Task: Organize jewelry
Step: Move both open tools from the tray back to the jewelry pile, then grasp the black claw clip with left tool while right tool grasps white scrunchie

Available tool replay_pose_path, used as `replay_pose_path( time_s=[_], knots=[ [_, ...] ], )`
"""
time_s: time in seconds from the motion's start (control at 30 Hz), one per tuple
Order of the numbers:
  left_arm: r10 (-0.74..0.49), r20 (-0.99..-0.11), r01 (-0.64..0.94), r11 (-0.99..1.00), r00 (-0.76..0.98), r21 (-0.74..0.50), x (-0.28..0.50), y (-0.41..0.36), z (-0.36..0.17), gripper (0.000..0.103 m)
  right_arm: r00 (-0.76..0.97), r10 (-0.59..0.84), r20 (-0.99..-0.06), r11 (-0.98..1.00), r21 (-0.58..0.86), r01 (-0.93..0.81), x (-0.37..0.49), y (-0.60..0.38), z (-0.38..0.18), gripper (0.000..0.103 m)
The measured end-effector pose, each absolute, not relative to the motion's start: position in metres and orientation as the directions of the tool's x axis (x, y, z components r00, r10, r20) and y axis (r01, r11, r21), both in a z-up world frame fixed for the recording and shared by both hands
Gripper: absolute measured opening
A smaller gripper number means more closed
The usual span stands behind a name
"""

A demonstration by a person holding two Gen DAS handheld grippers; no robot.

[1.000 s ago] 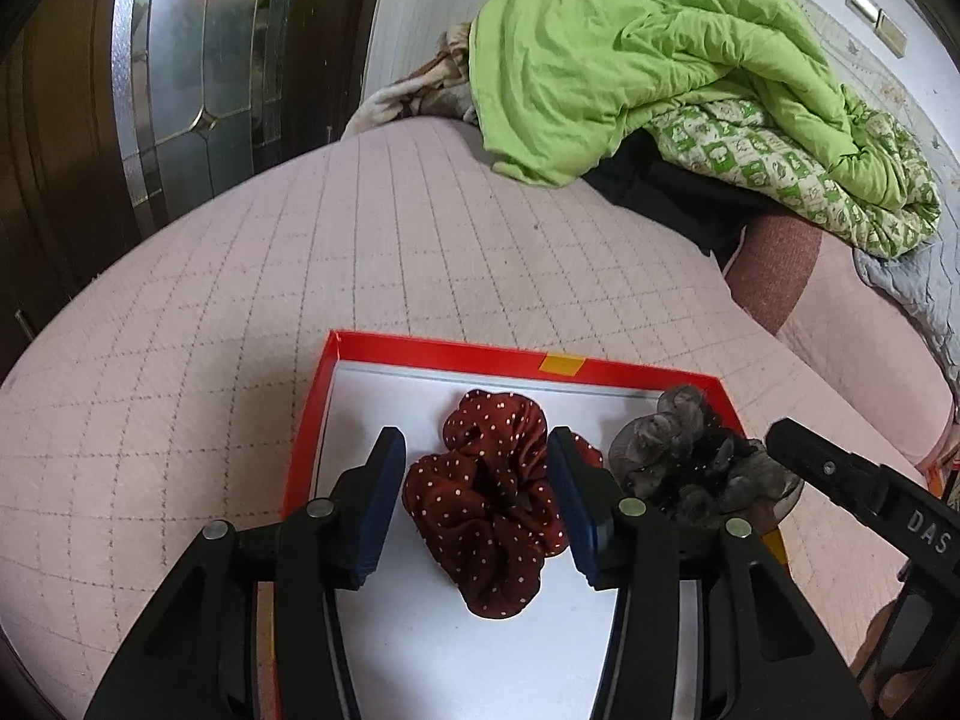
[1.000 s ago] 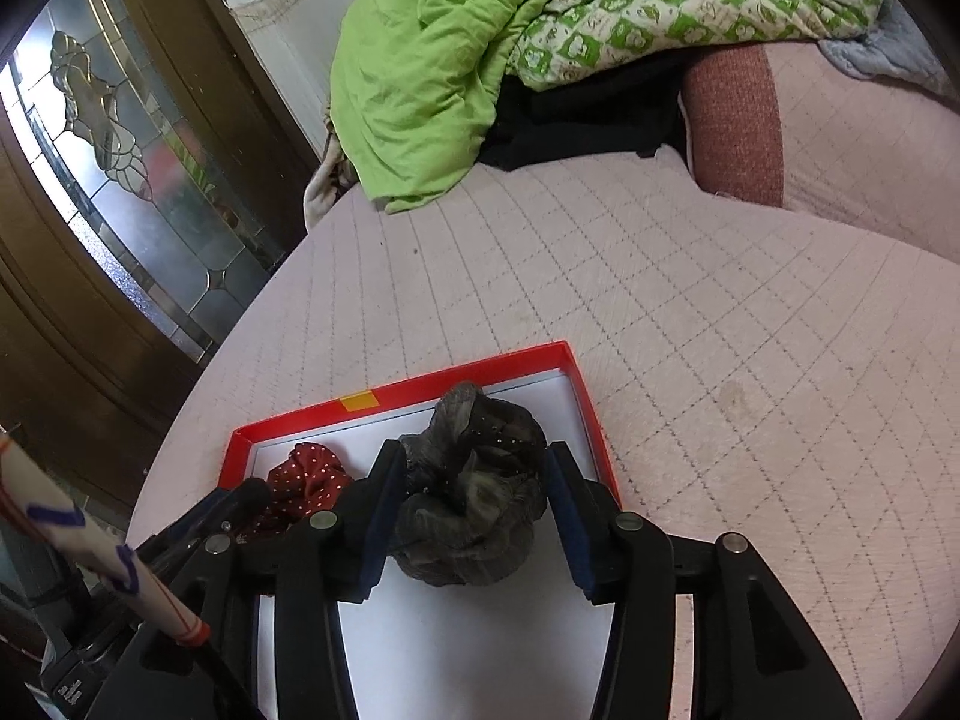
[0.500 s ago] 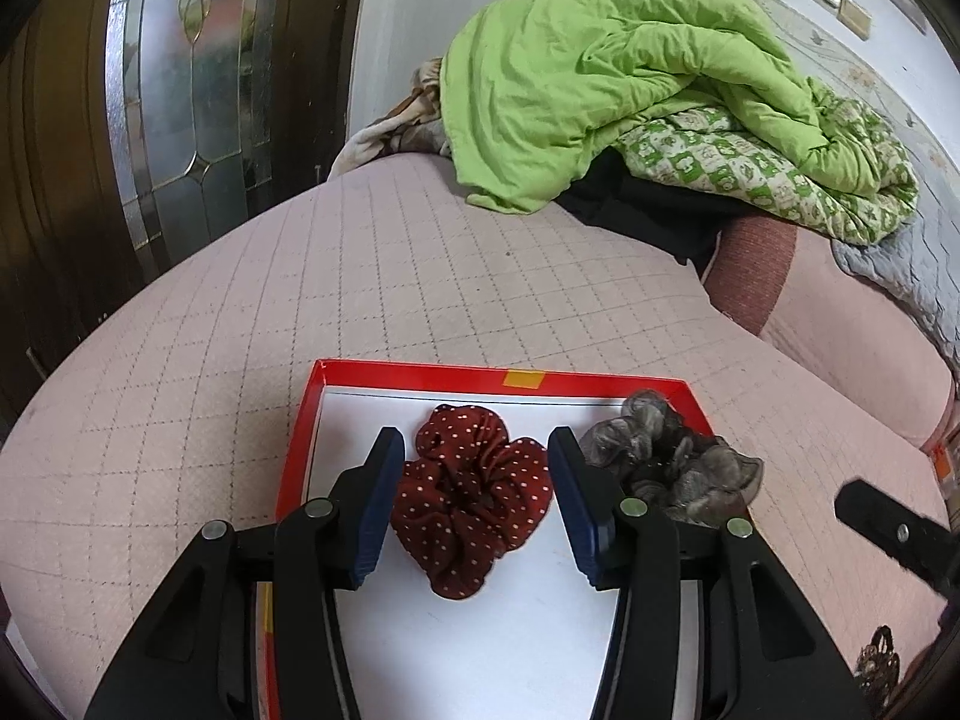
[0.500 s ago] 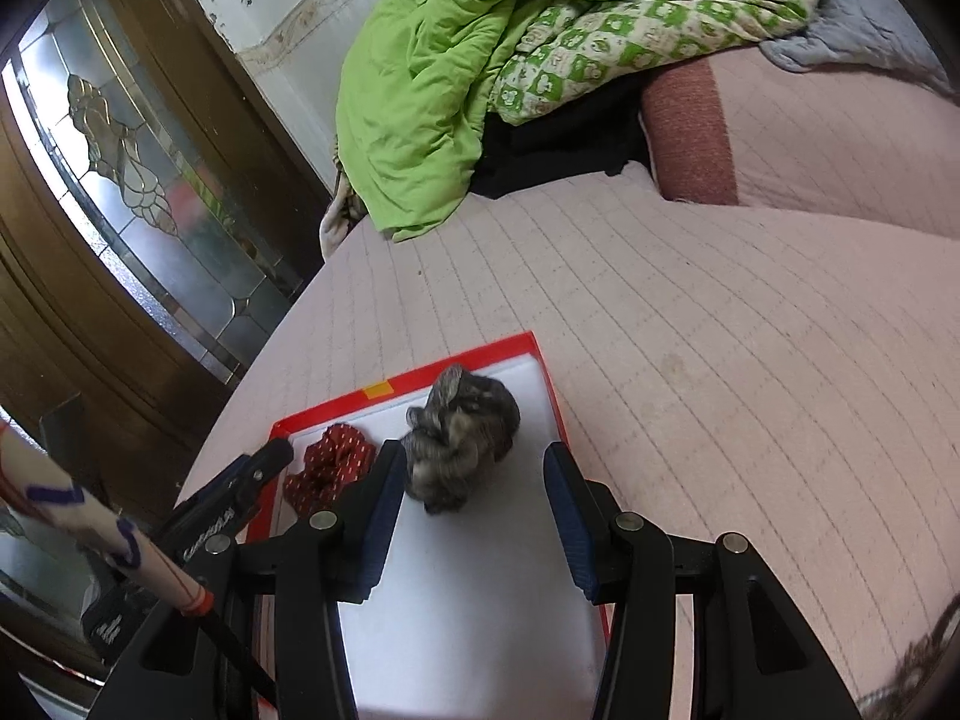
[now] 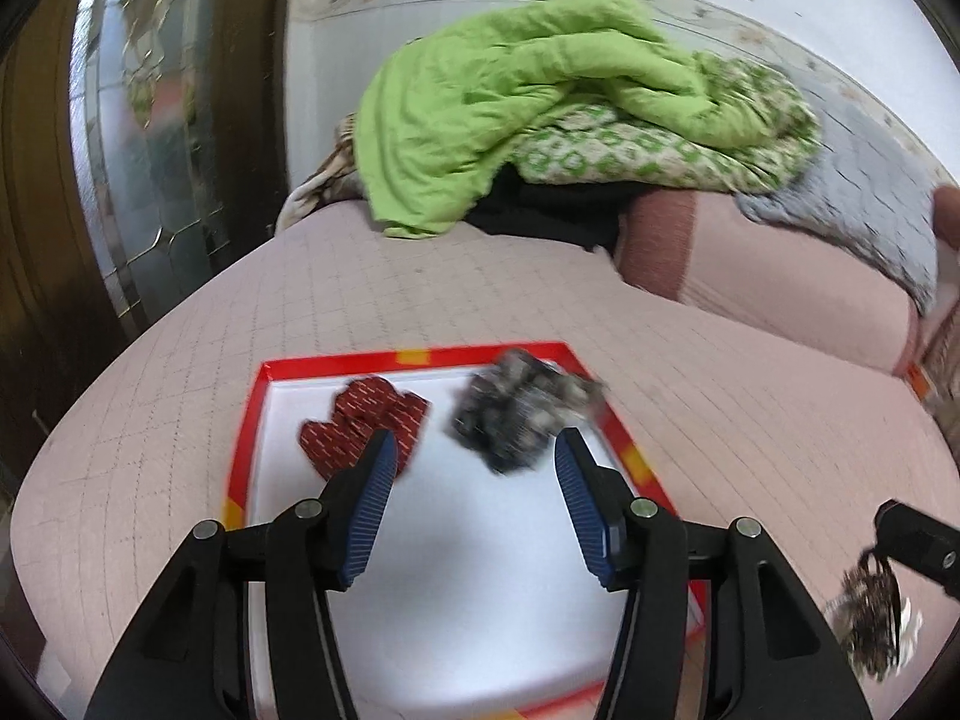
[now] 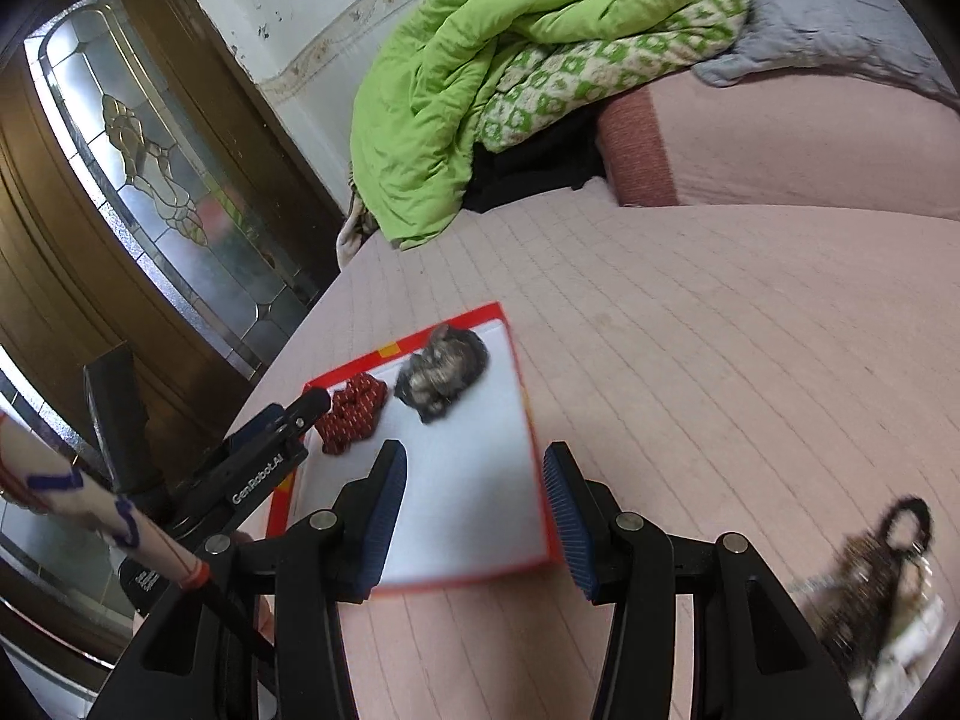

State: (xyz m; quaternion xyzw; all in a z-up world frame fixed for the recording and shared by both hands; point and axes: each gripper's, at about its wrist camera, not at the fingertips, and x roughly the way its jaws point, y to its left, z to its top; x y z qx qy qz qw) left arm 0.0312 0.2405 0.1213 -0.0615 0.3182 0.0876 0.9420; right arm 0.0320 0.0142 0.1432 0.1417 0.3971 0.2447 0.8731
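Both tongs are pulling back empty and half open, the left gripper [image 5: 474,504] having just widened off the red scrunchie [image 5: 360,426]. It and the grey scrunchie [image 6: 441,372] are lying ahead in the red tray [image 5: 624,450]; remaining jewelry [image 6: 870,588] is waiting beside the right gripper [image 6: 474,522].

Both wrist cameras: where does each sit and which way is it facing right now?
Left wrist: on the left gripper, looking down along open fingers at the red tray; right gripper's tip at right edge.
Right wrist: on the right gripper, jaws open over the tray's right rim and the pink bedcover; left gripper at left.
Shared: tray, red scrunchie, grey scrunchie, green quilt.
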Motion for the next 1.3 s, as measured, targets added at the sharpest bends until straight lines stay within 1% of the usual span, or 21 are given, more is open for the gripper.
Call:
replay_pose_path(
  time_s=[0.17,0.3,0.53,0.67,0.83,0.9,0.97,1.07,1.2,1.23,1.27,1.3],
  knots=[
    [0.073,-0.633,-0.118,0.993,0.771,-0.03,0.007,0.193,0.11,0.054,0.606,0.507,-0.613,0.856,0.442,-0.268,-0.003,-0.037,0.142,0.052],
    [0.026,-0.647,-0.023,1.0,0.762,0.013,-0.012,0.15,0.098,0.054,0.654,0.458,-0.602,0.87,0.453,-0.192,-0.029,-0.092,0.136,0.052],
    [-0.106,-0.714,0.146,0.989,0.692,-0.006,-0.04,0.082,0.071,0.054,0.72,0.307,-0.622,0.89,0.457,0.015,-0.058,-0.191,0.113,0.052],
    [-0.157,-0.738,0.222,0.975,0.656,-0.01,-0.049,0.048,0.06,0.054,0.715,0.269,-0.645,0.883,0.461,0.083,-0.068,-0.221,0.091,0.052],
    [-0.217,-0.755,0.27,0.961,0.618,-0.056,-0.053,0.028,0.053,0.054,0.669,0.288,-0.685,0.859,0.493,0.136,-0.07,-0.245,0.062,0.052],
    [-0.217,-0.758,0.264,0.963,0.616,-0.061,-0.051,0.025,0.052,0.054,0.659,0.297,-0.691,0.852,0.503,0.144,-0.073,-0.252,0.056,0.052],
    [-0.22,-0.76,0.257,0.964,0.612,-0.072,-0.047,0.024,0.051,0.054,0.638,0.312,-0.704,0.843,0.515,0.157,-0.072,-0.257,0.048,0.055],
    [-0.227,-0.76,0.256,0.963,0.609,-0.083,-0.044,0.023,0.052,0.054,0.607,0.363,-0.707,0.811,0.561,0.169,-0.066,-0.259,0.036,0.056],
    [-0.225,-0.756,0.252,0.964,0.614,-0.081,-0.044,0.026,0.055,0.055,0.561,0.394,-0.728,0.811,0.562,0.16,-0.056,-0.245,0.025,0.057],
    [-0.224,-0.755,0.249,0.965,0.616,-0.082,-0.044,0.027,0.056,0.055,0.545,0.392,-0.741,0.828,0.543,0.142,-0.052,-0.236,0.023,0.057],
    [-0.223,-0.755,0.247,0.965,0.617,-0.083,-0.044,0.028,0.057,0.056,0.538,0.373,-0.756,0.848,0.513,0.133,-0.05,-0.23,0.023,0.053],
    [-0.224,-0.753,0.245,0.966,0.618,-0.086,-0.044,0.029,0.058,0.056,0.534,0.341,-0.774,0.876,0.467,0.119,-0.048,-0.224,0.024,0.042]
  ],
)
